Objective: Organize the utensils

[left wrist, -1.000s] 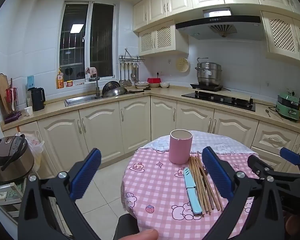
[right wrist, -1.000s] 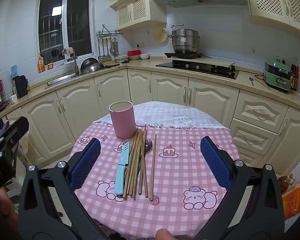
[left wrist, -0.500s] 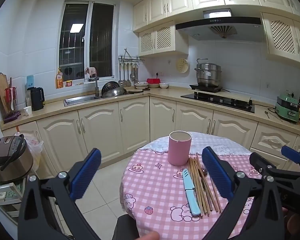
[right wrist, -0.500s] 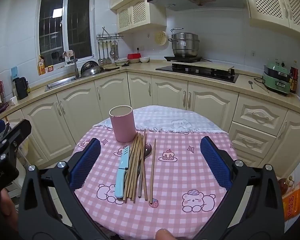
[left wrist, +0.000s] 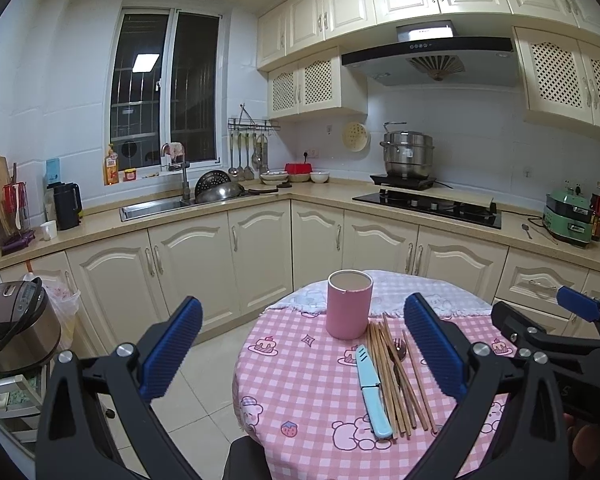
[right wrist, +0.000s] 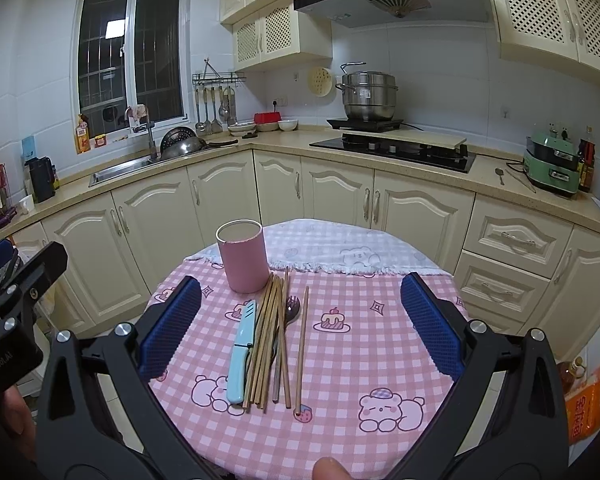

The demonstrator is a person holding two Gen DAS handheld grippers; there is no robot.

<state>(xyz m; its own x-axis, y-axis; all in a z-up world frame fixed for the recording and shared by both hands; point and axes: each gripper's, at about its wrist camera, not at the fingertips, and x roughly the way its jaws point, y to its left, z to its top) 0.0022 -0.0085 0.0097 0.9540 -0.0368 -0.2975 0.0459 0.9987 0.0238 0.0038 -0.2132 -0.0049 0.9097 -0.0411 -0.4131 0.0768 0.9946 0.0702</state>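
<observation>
Both claws wide and empty: left gripper [left wrist: 302, 354], right gripper [right wrist: 300, 326]. Chopsticks [right wrist: 269, 336], blue knife [right wrist: 242, 354], spoon [right wrist: 291, 309] bundled just beside pink holder [right wrist: 242, 257]. Risk: several sticks pinched together, holder tipped.

Cup [right wrist: 242, 256] on table [right wrist: 380, 344] — knife [right wrist: 240, 356], chopsticks [right wrist: 268, 336] just before it

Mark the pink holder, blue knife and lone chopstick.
pink holder [right wrist: 246, 268], right wrist view, middle of its outer wall.
blue knife [right wrist: 241, 354], right wrist view, on the handle.
lone chopstick [right wrist: 301, 346], right wrist view, mid-shaft, apart from the bundle.
</observation>
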